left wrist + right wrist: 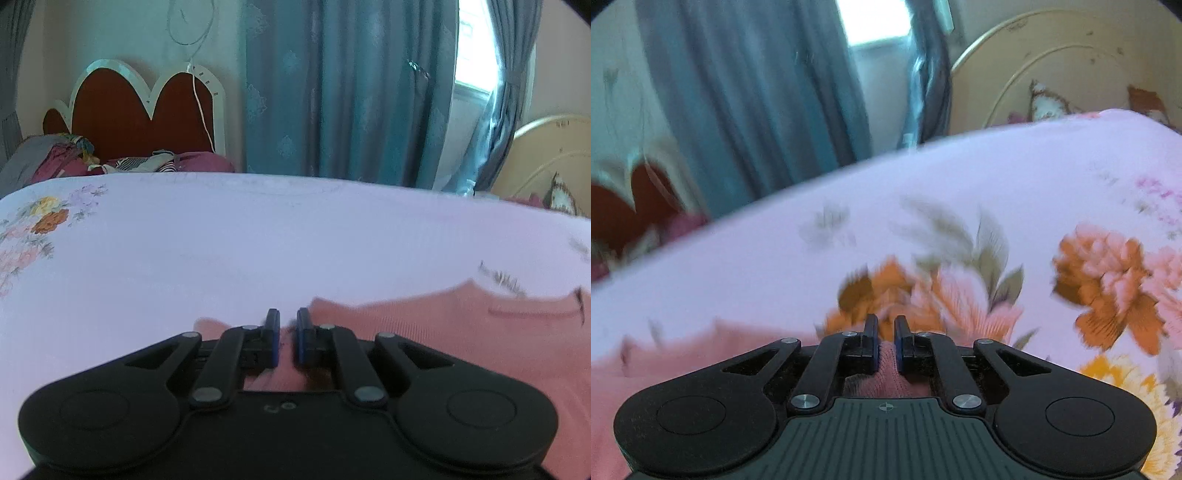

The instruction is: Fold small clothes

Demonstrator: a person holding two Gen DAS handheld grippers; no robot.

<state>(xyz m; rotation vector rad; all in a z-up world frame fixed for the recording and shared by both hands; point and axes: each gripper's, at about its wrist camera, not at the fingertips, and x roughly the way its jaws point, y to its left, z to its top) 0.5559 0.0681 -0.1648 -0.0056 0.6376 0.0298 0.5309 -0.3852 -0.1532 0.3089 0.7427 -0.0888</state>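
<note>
A small pink knit garment [461, 332] lies on the pale lilac floral bedsheet [258, 240]. My left gripper [288, 323] is low over its left edge, jaws nearly closed with pink fabric between them. In the right wrist view the same pink garment [683, 358] spreads to the lower left, and a fold of it sits between the jaws of my right gripper [886, 330], which are nearly closed on it. The grip points themselves are partly hidden by the fingers.
Teal curtains [351, 92] and a bright window hang behind the bed. A red heart-shaped headboard [144, 114] with piled clothes [140, 164] stands at the back left. A cream round headboard [1052, 66] is at the right. Orange flower prints [1108, 288] mark the sheet.
</note>
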